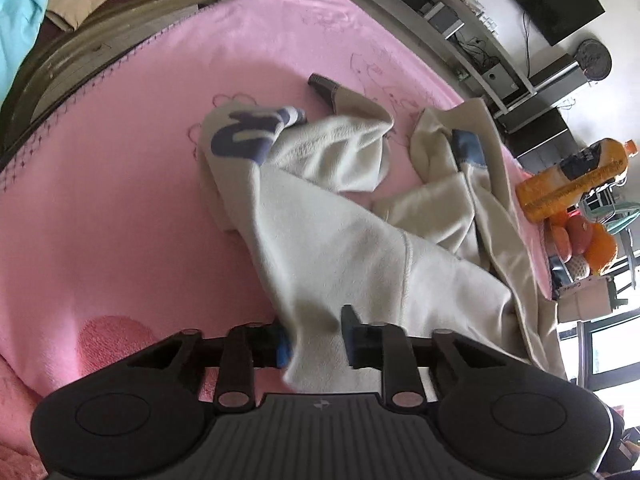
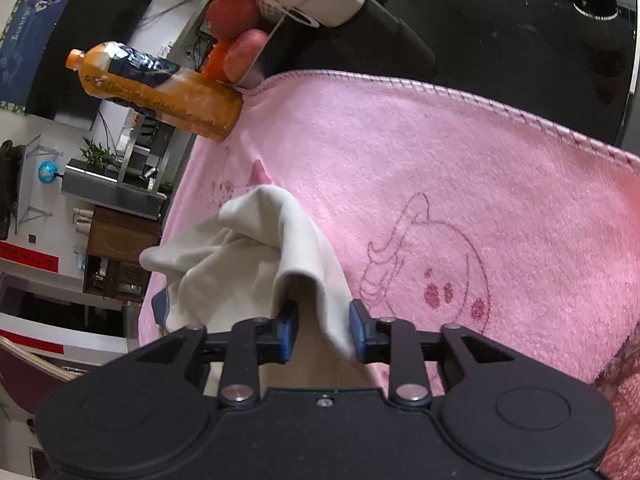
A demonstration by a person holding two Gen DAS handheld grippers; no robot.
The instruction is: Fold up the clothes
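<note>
Cream garment (image 1: 320, 220) (crumpled) on pink blanket (image 1: 120, 184), between hand-held gripper pads.

Little can be read. In the right wrist view, at the upper left of the frame, a dark blue poster (image 2: 30, 28) with a green scalloped border carries pale script running sideways that looks like "Beauty". The orange drink bottle (image 2: 160, 92) at the upper left has a dark blue label and a band of fine print along its body, too small to make out. In the left wrist view, left of centre, the cream garment (image 1: 320, 216) bears large blue-purple printed shapes, folded over and not legible as letters. The same bottle (image 1: 568, 176), at the right edge, shows only blurred print.
</note>
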